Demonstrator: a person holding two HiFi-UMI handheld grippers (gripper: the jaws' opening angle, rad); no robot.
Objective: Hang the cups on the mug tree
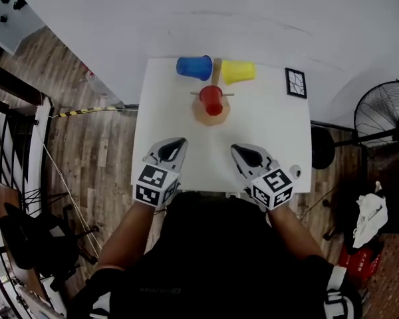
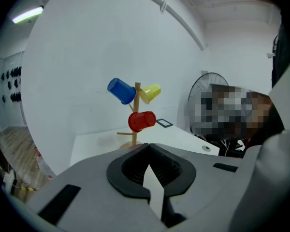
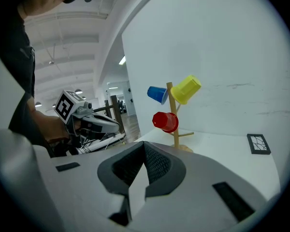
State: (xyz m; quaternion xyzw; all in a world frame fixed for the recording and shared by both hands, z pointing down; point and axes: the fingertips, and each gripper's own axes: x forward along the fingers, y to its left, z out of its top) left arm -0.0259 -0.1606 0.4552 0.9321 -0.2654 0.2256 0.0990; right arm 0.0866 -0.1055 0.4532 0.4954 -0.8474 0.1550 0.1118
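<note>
Black-and-white square markers were borne on the left gripper's cube [image 1: 153, 183] and the right gripper's cube [image 1: 272, 188]. White print on a red item [image 1: 356, 258] on the floor was too small to be read. The left gripper [image 1: 181, 141] and the right gripper [image 1: 235, 148] were held closed and empty over the near part of the table [image 1: 179, 121]. The blue cup [image 1: 194, 67], yellow cup [image 1: 238, 72] and red cup [image 1: 211, 100] were hung on the mug tree [image 1: 217, 66] at the far side.

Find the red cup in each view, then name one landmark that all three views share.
Head view: red cup, upper middle.
Left gripper view: red cup, centre.
Right gripper view: red cup, slightly right of centre.
Shared landmark: the wooden mug tree it hangs on.
</note>
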